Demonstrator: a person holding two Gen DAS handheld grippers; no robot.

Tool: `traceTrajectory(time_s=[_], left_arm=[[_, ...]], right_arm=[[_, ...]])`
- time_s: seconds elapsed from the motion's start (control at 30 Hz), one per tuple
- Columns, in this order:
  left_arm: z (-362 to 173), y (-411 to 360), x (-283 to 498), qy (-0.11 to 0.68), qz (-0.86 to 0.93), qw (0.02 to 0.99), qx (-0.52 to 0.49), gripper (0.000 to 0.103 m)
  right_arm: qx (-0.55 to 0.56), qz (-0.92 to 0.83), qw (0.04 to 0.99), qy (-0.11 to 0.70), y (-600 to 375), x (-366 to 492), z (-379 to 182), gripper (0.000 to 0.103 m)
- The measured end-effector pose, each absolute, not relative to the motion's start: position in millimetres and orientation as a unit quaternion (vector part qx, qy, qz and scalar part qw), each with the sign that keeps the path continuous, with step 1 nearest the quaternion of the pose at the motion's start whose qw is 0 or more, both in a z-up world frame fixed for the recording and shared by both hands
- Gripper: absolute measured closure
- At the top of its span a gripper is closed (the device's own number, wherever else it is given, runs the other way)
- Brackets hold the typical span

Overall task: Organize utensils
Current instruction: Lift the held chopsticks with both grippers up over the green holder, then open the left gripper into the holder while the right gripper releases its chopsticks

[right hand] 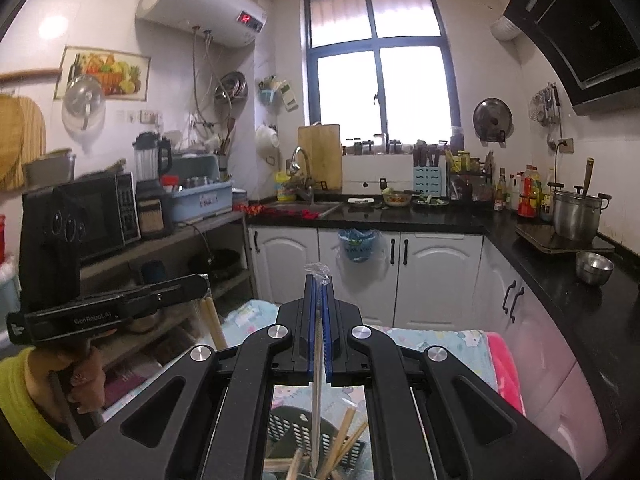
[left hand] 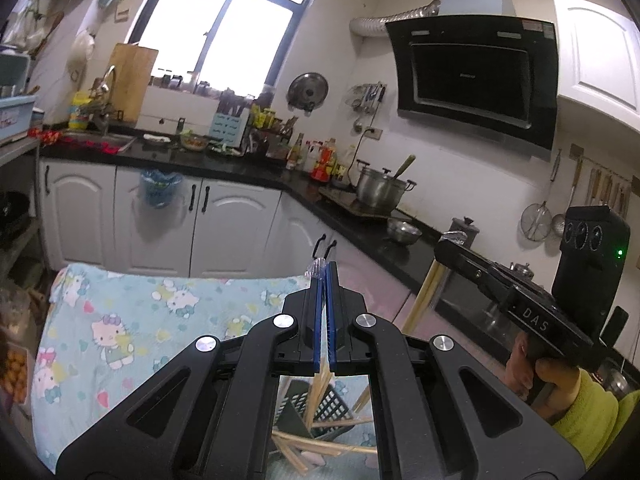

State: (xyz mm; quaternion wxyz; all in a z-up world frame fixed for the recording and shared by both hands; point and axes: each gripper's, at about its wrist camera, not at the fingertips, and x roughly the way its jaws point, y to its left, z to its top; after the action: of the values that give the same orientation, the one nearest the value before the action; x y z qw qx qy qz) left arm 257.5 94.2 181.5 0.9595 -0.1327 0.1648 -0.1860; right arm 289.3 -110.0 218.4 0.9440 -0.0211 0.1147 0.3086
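Right wrist view: right gripper clenched on a thin metal chopstick-like rod — long axis runs along the fingers, lower end pointing down into the dark perforated plastic utensil basket on the cartoon-print cloth. Loose wooden chopsticks lean there at mixed angles. Left gripper closed flat — nothing visible between its blue pads.

Small kitchen, daylight ahead of my jaws.
Bright window beyond them; white cabinets under black counter.
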Motion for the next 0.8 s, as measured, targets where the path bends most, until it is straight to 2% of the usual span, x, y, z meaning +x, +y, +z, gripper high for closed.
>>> traceTrajectory(time_s=[0.63,0.7,0.73,0.77,0.8], left_arm=[[120,94,282,0.229,-0.147,0.956,-0.11,0.102],[116,94,282,0.236,-0.144,0.955,-0.106,0.098],[116,94,282,0.238,-0.14,0.955,-0.105,0.086],[115,94,281,0.241,-0.134,0.956,-0.103,0.069],[114,95,280,0.243,-0.13,0.956,-0.103,0.064]], right_arm=[[-0.04,0.253,0.952,0.167,-94,327,143,0.099],[-0.035,0.248,0.951,0.182,-96,329,137,0.088],[-0.033,0.245,0.951,0.187,-97,330,135,0.067],[-0.026,0.241,0.951,0.191,-99,329,133,0.053],[-0.017,0.241,0.951,0.19,-102,327,132,0.053]])
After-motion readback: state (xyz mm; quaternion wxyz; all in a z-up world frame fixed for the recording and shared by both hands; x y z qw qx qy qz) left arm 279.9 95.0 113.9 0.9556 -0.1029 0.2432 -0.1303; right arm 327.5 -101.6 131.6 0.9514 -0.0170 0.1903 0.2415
